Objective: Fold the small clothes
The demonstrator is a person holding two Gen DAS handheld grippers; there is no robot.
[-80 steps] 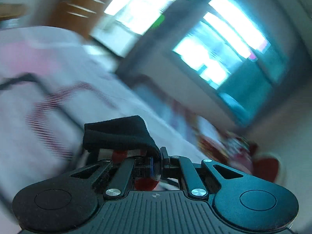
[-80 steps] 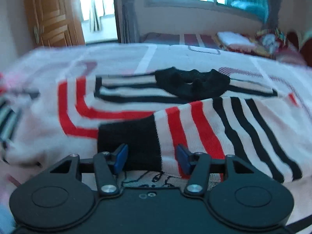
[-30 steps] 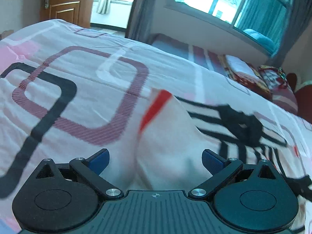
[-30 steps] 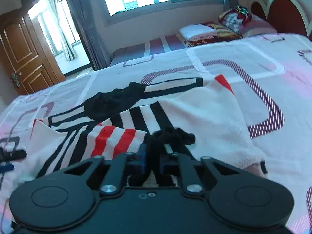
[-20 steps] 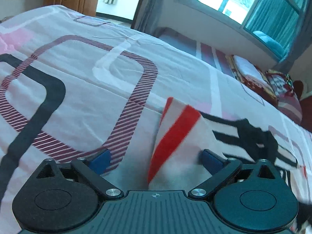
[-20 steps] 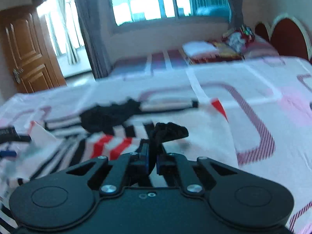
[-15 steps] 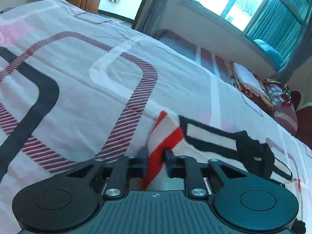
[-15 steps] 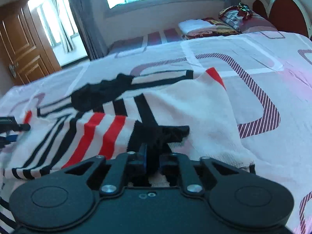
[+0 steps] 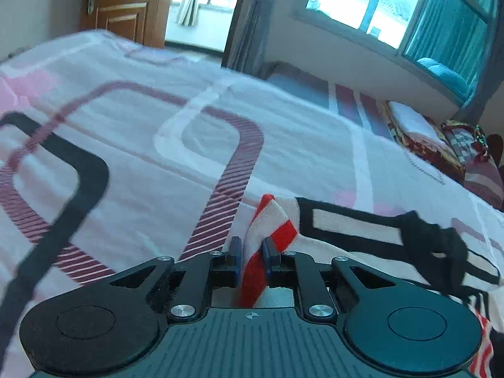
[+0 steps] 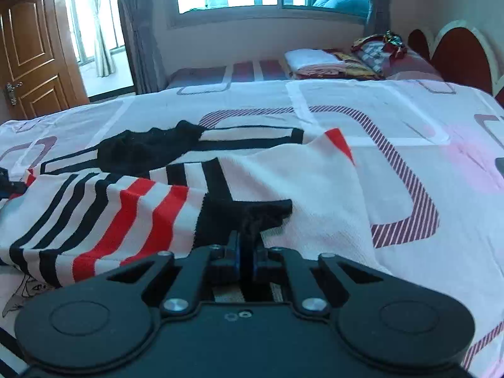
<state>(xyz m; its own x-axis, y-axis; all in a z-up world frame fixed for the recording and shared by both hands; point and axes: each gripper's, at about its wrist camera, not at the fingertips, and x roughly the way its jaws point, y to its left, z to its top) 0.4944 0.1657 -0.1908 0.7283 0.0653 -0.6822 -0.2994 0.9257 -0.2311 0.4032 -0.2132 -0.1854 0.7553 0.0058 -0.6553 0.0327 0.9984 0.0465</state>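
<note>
Each camera sits just behind its own claw, low over the bed (image 9: 132, 126), facing forward along the fingers toward the windowed wall. The left view looks past the left claw (image 9: 251, 249); the right view past the right claw (image 10: 246, 245). Both share the striped garment (image 10: 283, 182), window and folded pile beyond.

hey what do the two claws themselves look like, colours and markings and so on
Both look alike. The left claw and right claw are black, with two round lobes, triangular cut-outs in the linkage arms, silver screw heads and blue pads on the fingers. The left body is ribbed with a small crosshair mark; the right body is smooth with two small holes. No cables or sleeves show.
</note>
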